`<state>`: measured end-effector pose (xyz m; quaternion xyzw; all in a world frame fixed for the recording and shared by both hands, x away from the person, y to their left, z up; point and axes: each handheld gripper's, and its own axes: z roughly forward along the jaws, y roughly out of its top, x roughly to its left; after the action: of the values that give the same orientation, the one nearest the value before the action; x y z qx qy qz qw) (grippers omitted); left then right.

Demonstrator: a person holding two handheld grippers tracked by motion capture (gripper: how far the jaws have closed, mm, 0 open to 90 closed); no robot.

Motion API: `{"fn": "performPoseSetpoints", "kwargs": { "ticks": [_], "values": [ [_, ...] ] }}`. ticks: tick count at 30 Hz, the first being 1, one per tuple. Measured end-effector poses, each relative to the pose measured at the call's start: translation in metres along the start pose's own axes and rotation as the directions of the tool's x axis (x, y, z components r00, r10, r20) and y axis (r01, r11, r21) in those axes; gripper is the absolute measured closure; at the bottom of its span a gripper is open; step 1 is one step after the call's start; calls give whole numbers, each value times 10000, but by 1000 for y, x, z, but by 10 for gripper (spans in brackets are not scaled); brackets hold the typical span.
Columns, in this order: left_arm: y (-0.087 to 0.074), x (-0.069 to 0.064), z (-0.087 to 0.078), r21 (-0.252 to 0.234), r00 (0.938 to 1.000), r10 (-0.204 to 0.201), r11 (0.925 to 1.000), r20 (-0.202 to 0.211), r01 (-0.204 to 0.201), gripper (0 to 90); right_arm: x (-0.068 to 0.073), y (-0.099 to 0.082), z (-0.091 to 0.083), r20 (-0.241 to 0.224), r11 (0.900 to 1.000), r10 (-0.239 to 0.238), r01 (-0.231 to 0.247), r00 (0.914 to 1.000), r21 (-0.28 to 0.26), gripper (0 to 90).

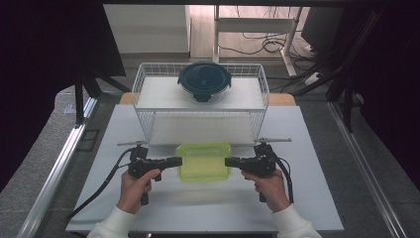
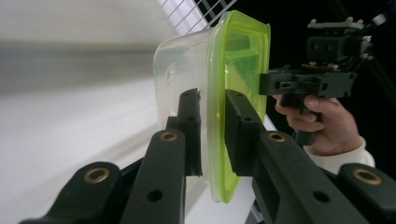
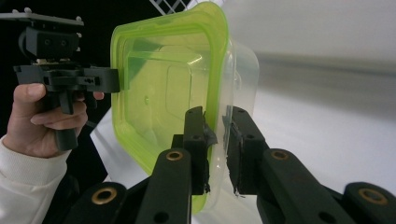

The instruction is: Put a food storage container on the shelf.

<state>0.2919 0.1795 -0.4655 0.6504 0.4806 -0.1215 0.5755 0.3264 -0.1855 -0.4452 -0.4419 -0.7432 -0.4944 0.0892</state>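
Green-lidded clear plastic container (image 1: 204,161) is carried level between the two grippers, off the white table top (image 1: 307,198), just in front of the white wire basket (image 1: 148,124) that stands at the table's far side. Judgement: gripping it at opposite short ends shares the load and keeps the lid horizontal, which suits a lift up and over the basket wall. A round glass container with dark blue lid (image 1: 204,82) already sits inside the basket toward its back, so the free room is likely in front of it. Left gripper (image 2: 212,135): jaws closed narrow, pinching the lid rim and the container wall under it, one pad on the clear wall side, the other on the green lid side; contact looks firm. Right gripper (image 3: 218,149): same narrow pinch on the opposite rim, pads pressed onto lid edge and wall. In the high view each hand (image 1: 133,186) wraps a gripper's handle from below, cables trailing back toward the person.
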Motion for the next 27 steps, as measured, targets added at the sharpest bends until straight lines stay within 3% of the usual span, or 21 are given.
{"fn": "performPoseSetpoints", "kwargs": {
  "ticks": [5, 15, 18, 27],
  "values": [
    [14, -7, -3, -163, 9998, 172, 9997, 33, -171, 780, 9, 17, -7, 88, 9989, -393, 395, 9992, -248, 781],
    [48, -36, -22, -585, 9965, 789, 9953, 270, -772, 778, 32, 48, -24, -17, 9917, -978, 973, 9952, -840, 781],
    [61, -44, -27, -620, 9943, 1031, 9929, 274, -1013, 777, 38, 56, -29, -83, 9895, -1046, 1032, 9945, -1015, 782],
    [89, -57, -34, -823, 9916, 1240, 9893, 355, -1208, 778, 50, 82, -39, -207, 9844, -1135, 1096, 9933, -1374, 781]
  ]
}}
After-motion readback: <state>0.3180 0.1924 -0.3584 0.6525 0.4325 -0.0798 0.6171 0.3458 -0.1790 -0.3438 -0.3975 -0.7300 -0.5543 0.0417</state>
